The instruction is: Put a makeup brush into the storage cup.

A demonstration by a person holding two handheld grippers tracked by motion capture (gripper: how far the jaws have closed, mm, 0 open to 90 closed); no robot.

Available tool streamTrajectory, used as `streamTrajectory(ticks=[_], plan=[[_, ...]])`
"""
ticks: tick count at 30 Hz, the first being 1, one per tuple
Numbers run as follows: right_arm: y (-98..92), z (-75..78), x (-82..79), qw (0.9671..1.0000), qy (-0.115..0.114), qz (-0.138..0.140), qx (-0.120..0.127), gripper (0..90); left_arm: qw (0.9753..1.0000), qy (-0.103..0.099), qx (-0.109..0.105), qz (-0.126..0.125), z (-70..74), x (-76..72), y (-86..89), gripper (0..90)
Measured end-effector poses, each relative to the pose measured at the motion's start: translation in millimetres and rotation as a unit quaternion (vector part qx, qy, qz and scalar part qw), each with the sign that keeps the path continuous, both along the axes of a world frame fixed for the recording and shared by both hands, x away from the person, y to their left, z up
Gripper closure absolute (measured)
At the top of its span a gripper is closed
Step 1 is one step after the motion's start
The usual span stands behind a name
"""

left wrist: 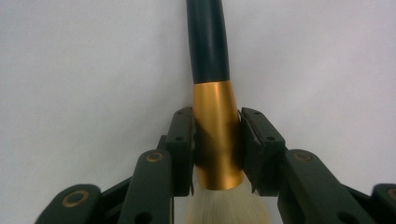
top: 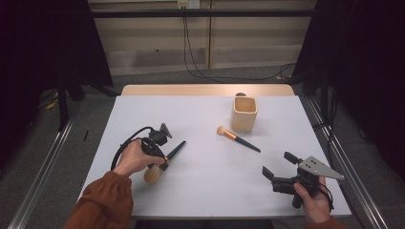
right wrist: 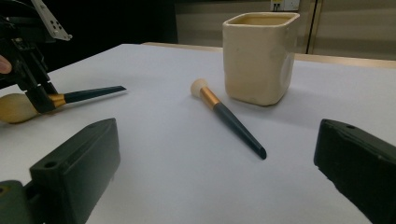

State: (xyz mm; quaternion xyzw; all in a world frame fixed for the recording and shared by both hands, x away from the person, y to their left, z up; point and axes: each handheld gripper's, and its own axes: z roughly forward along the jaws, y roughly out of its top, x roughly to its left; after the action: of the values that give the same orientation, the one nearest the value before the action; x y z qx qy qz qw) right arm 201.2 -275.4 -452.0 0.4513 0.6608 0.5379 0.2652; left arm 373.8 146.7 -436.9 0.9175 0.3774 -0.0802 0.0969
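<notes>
While clamped at gold ferrule by left gripper (left wrist: 217, 140), big brush (top: 165, 160) lies near table's (top: 200, 181) front-left. Small brush (top: 237, 138) lies mid-table, just beside cup (top: 244, 113). Right gripper (top: 279, 164) front-right, jaws wide, empty.

Toward the far right of the white table (top: 200, 186): a cream square cup (top: 244, 113), upright, with a small makeup brush (top: 238, 139) lying flat just in front, bristles nearest the cup.

Dim, dark surroundings; evenly lit white table (top: 205, 143); soft shadows, blurred foreground fingers (right wrist: 70, 172).
</notes>
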Motion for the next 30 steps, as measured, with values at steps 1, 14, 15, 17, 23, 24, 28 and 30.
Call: streamTrajectory(ticks=[1, 14, 15, 17, 23, 24, 28, 30], plan=[[0.0, 0.0, 0.0, 1.0000, 0.000, 0.000, 0.000, 0.4, 1.0000, -0.003, -0.003, 0.001, 1.0, -0.1, 0.9, 66.5], [0.1, 0.0, 0.1, 1.0000, 0.000, -0.002, 0.002, 0.4, 0.9951, -0.065, -0.069, 0.026, 17.7, -0.9, 18.0, 66.6], [0.1, 0.1, 0.1, 1.0000, 0.000, -0.002, 0.002, 0.4, 0.9951, -0.065, -0.069, 0.026, 17.7, -0.9, 18.0, 66.6], [0.2, 0.1, 0.0, 1.0000, 0.000, -0.002, 0.002, 0.4, 0.9935, -0.069, -0.084, 0.033, 20.6, -0.8, 21.0, 66.5], [0.1, 0.2, 0.1, 1.0000, 0.000, -0.002, 0.004, 0.4, 0.9877, -0.093, -0.118, 0.043, 21.6, -3.6, 29.1, 66.5], [0.0, 0.2, 0.2, 1.0000, 0.000, -0.002, 0.003, 0.4, 0.9877, -0.093, -0.118, 0.043, 21.6, -3.6, 29.1, 66.5], [0.1, 0.2, 0.2, 1.0000, 0.000, -0.003, 0.004, 0.4, 0.9837, -0.115, -0.134, 0.036, 21.7, -6.1, 33.0, 66.5], [0.2, 0.2, 0.2, 1.0000, 0.000, -0.002, 0.005, 0.4, 0.9806, -0.123, -0.147, 0.041, 22.4, -6.9, 34.6, 66.5]])
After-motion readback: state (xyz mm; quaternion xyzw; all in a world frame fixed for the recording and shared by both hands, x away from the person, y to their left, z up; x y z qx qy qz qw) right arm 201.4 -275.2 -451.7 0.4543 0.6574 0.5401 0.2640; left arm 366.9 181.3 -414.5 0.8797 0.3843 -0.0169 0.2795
